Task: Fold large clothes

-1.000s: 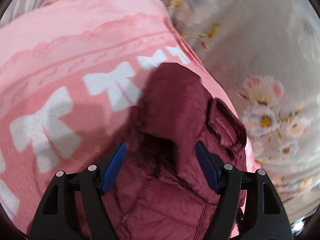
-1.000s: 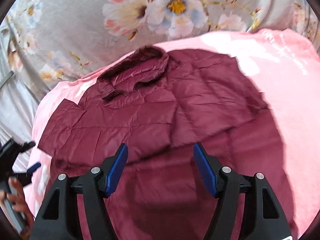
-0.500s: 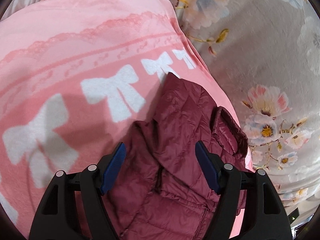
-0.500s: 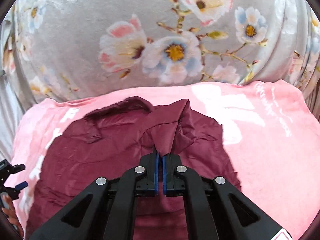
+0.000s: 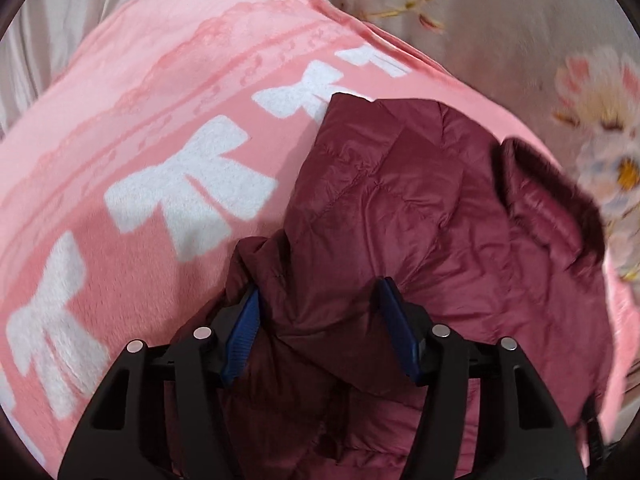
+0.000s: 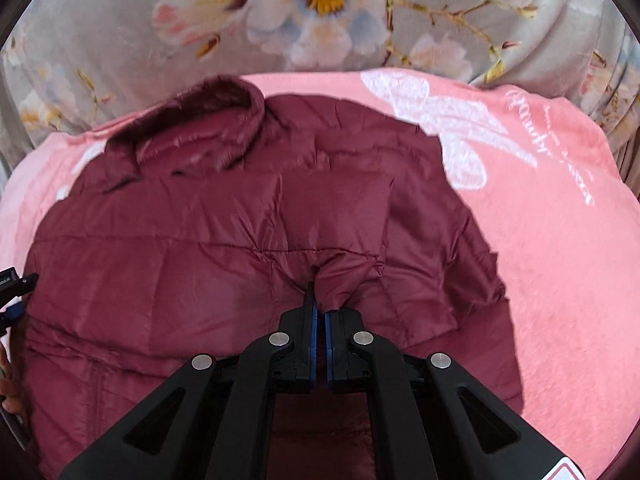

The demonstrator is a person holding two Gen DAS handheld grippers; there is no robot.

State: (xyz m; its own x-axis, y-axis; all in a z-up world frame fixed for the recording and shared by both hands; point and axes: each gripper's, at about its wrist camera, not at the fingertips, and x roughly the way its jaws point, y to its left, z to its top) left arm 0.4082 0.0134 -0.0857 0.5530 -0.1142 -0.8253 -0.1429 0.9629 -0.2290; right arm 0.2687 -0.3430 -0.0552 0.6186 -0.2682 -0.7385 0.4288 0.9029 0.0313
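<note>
The jacket [image 6: 208, 264] lies spread on a pink blanket [image 6: 560, 248] with its collar [image 6: 192, 120] toward the flowered sheet [image 6: 320, 8]; the fold seems barely under way, one side being gathered inward; the right gripper [image 6: 320, 316] is pinched tight on a bunched fold of the padded cloth near the middle; the left gripper [image 5: 320, 332] stands with its jaws wide apart, a ridge of the jacket rising between them but not clamped; I judge the next move calls for the left to close on that ridge, then both to carry their edges across so the layers lie flat, without dragging the blanket; there are no containers in view.
</note>
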